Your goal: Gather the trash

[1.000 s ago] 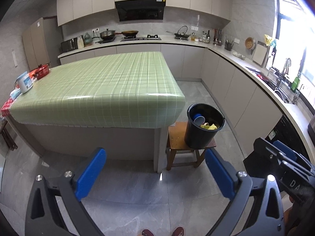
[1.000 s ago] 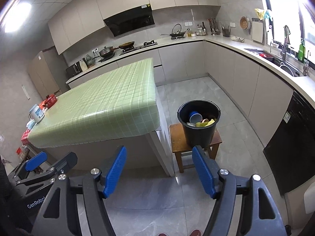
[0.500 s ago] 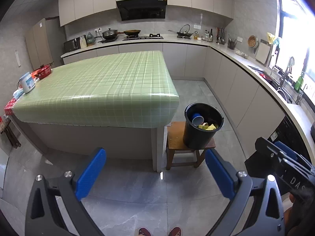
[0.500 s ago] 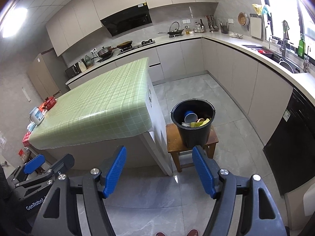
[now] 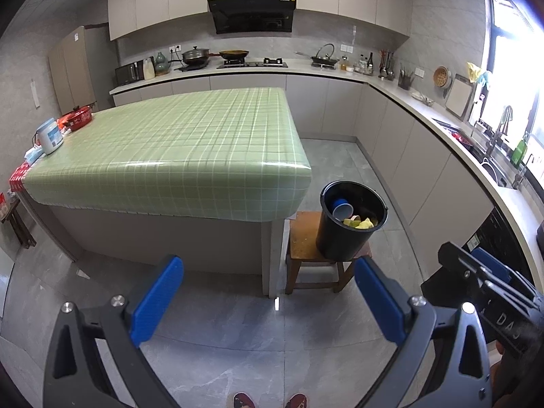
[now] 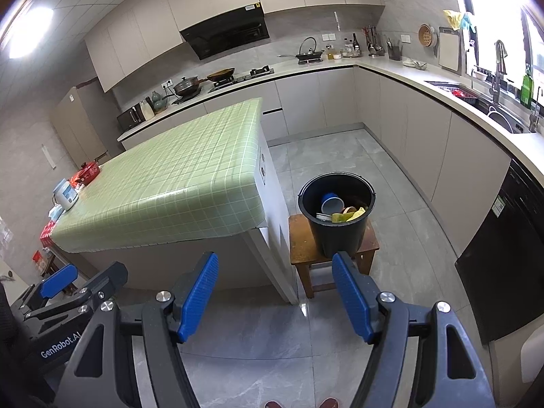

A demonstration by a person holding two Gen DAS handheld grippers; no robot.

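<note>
I hold both tools over the floor at the near end of the kitchen, well back from the work area. My left gripper [image 5: 267, 294] has its blue pads spread wide with nothing between them; my right gripper [image 6: 275, 294] is likewise apart and empty. The black bucket [image 6: 336, 219] stands upright on a small wooden stool [image 6: 301, 238], just beside the near right corner of the green checked table [image 5: 176, 149]. The bucket already contains trash: a blue cup [image 6: 331, 203] lying on its side and yellow scraps [image 6: 346, 217], with other pieces I cannot identify. From the right gripper, the bucket lies ahead and slightly right of the centre line; from the left gripper, it lies further off to the right. I therefore judge the right gripper nearer and better aligned with it. The tabletop shows no loose trash; the only items visible on it sit at its far left edge. I judge the collection largely complete.
</note>
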